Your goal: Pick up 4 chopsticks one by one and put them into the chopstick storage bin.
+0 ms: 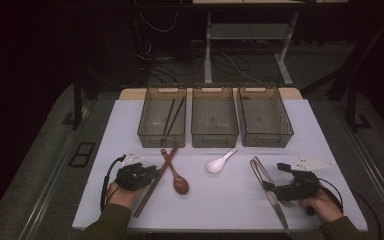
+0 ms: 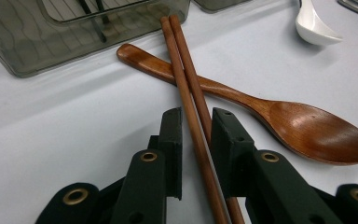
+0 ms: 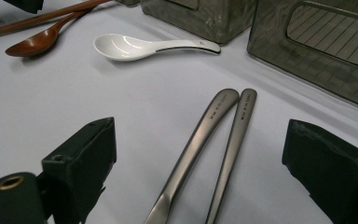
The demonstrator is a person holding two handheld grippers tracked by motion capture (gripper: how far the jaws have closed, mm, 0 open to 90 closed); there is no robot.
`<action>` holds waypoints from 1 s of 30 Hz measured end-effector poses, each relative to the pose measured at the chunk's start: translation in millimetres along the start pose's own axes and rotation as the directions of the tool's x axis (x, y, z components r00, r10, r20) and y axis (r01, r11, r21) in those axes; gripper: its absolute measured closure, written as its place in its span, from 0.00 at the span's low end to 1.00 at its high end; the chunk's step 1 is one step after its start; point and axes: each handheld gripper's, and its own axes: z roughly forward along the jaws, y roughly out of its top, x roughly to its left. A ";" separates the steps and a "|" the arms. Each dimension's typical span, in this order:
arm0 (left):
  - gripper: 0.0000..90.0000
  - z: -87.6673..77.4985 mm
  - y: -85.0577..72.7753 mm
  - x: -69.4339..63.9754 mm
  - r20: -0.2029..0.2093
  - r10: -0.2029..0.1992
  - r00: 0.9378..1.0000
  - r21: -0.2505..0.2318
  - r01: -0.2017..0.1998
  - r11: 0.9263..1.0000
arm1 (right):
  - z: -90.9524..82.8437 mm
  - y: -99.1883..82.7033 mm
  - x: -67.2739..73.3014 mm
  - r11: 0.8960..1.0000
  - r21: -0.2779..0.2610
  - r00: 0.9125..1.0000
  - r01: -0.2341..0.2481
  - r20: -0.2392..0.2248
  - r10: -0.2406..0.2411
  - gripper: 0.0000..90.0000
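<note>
The white bench (image 1: 220, 200) carries three clear bins (image 1: 214, 117) in a row at its far edge, with utensils loose in front of them. The brown chopsticks (image 2: 189, 84) lie near the left hand, long axis running from the near left up toward the left bin, crossing over the handle of a wooden spoon (image 2: 307, 130). The left tongs (image 2: 196, 135) straddle the pair low along its length, jaws narrowed close around it; whether the pads already press cannot be told. The left hand lies low and level on the bench. The right tongs (image 3: 200, 158) stand wide open around two metal handles (image 3: 216, 135), touching neither.
</note>
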 end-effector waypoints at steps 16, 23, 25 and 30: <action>0.83 3.4 -0.2 -1.0 -0.007 0.002 1.000 0.024 -0.002 1.000 | 0.0 0.1 -0.1 1.000 -0.002 1.000 0.001 0.000 -0.001 0.11; 0.84 5.0 -0.4 -1.5 -0.019 0.012 1.000 0.034 -0.011 0.999 | -0.1 0.1 -0.3 1.000 -0.002 1.000 0.001 -0.001 -0.001 0.11; 0.84 5.6 -0.4 -1.6 -0.019 0.018 1.000 0.037 -0.018 0.999 | -0.3 0.1 -0.2 1.000 -0.001 1.000 0.000 -0.002 0.000 0.11; 0.83 7.4 -0.7 -2.8 -0.030 0.029 0.999 0.050 -0.027 0.998 | -0.3 0.1 -0.2 1.000 -0.002 1.000 -0.001 -0.003 0.001 0.11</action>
